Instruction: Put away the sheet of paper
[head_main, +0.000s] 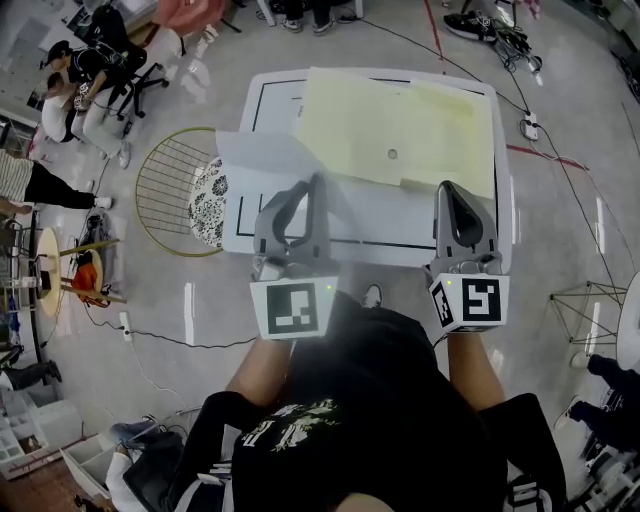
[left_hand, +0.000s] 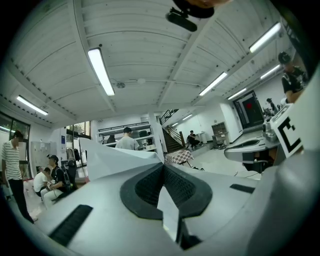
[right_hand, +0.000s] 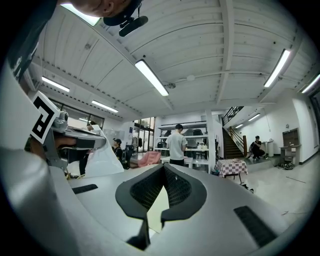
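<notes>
A large pale yellow sheet of paper (head_main: 400, 125) hangs spread over the white table (head_main: 504, 215), its left part (head_main: 262, 160) bent over and showing whitish. My left gripper (head_main: 312, 185) is shut on that whitish left edge. In the left gripper view the paper (left_hand: 115, 157) rises out of the closed left gripper (left_hand: 163, 167), and a sliver shows between the pads. At the sheet's near right corner my right gripper (head_main: 447, 188) is also shut. The right gripper view shows a yellow strip of paper (right_hand: 159, 210) pinched in the right gripper (right_hand: 164, 167).
A gold wire chair (head_main: 172, 190) with a patterned cushion (head_main: 208, 200) stands left of the table. People sit at the far left (head_main: 85, 90). Cables (head_main: 560, 170) run over the floor on the right. The person's own legs and dark shirt fill the bottom.
</notes>
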